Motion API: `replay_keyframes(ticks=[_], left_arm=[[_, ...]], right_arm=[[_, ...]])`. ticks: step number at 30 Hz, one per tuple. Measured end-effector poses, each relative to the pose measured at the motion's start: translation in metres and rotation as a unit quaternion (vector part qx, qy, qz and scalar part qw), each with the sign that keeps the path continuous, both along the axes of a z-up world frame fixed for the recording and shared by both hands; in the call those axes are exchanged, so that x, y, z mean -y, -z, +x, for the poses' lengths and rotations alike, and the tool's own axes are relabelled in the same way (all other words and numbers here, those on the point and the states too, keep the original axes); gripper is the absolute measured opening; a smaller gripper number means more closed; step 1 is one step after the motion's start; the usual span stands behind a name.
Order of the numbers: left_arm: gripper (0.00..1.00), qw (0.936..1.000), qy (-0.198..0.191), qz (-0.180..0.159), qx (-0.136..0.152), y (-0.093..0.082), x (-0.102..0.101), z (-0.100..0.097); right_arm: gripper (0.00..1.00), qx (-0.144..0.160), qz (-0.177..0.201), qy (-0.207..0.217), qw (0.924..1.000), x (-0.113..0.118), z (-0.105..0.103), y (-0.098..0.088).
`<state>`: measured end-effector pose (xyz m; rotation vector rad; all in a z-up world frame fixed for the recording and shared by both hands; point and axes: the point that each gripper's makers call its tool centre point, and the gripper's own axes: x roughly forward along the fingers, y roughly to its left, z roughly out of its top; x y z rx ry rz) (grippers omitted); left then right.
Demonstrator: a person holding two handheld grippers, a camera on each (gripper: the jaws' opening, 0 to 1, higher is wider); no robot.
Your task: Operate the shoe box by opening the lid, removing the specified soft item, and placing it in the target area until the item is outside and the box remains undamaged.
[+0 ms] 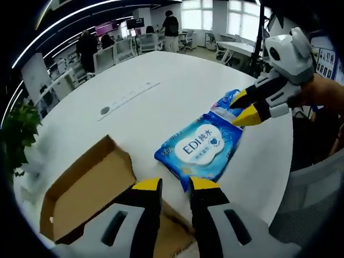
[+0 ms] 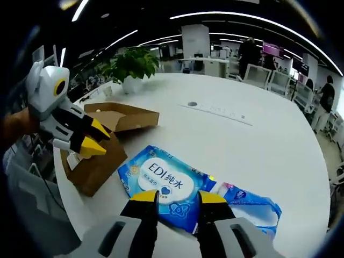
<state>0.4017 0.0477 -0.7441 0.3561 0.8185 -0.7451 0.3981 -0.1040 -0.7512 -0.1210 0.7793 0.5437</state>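
A blue and white pack of wet wipes (image 1: 199,148) (image 2: 164,185) lies flat on the white table (image 1: 161,75), outside the open brown cardboard shoe box (image 1: 86,188) (image 2: 94,166). A second, smaller blue pack (image 1: 228,99) (image 2: 252,207) lies against its far end. My left gripper (image 1: 176,185) (image 2: 94,138) hovers over the box's edge, jaws apart and empty. My right gripper (image 2: 177,198) (image 1: 243,109) stands just over the end of the big pack, jaws apart, with nothing pinched between them.
The box's other cardboard half (image 2: 123,115) lies open beside it. A potted plant (image 2: 131,64) (image 1: 19,134) stands at the table's rim. A flush socket strip (image 1: 129,97) (image 2: 215,110) runs across mid-table. Desks, chairs and standing people fill the office behind.
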Motion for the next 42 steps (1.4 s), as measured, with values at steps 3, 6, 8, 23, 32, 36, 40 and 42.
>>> replay_keyframes(ticks=[3,6,8,23,32,36,40,42], left_arm=[[0.22,0.9999,-0.008,-0.009,-0.007,-0.005,-0.010,-0.005],[0.25,0.9996,-0.019,-0.021,-0.009,-0.012,-0.021,-0.009],[0.27,0.9994,-0.025,-0.025,-0.007,-0.015,-0.028,-0.011],[0.38,0.9953,-0.083,-0.045,0.020,-0.051,-0.090,-0.026],[0.43,0.9893,-0.127,-0.063,0.037,-0.068,-0.134,-0.034],[0.43,0.9857,-0.153,-0.059,0.038,-0.069,-0.161,-0.038],[0.41,0.9821,-0.176,-0.056,0.039,-0.068,-0.185,-0.042],[0.41,0.9807,-0.186,-0.050,0.035,-0.065,-0.196,-0.045]], right_arm=[[0.32,0.008,-0.009,-0.032,0.9994,-0.009,-0.004,-0.007],[0.37,0.003,0.002,-0.068,0.9977,-0.023,-0.011,-0.012],[0.39,-0.001,0.006,-0.087,0.9962,-0.031,-0.016,-0.015],[0.48,-0.001,0.008,-0.207,0.9782,-0.082,-0.031,-0.036],[0.51,0.008,0.009,-0.276,0.9611,-0.120,-0.034,-0.048],[0.52,0.007,0.011,-0.302,0.9532,-0.137,-0.037,-0.050],[0.52,0.006,0.013,-0.324,0.9459,-0.152,-0.038,-0.053],[0.53,0.005,0.012,-0.339,0.9409,-0.160,-0.040,-0.055]])
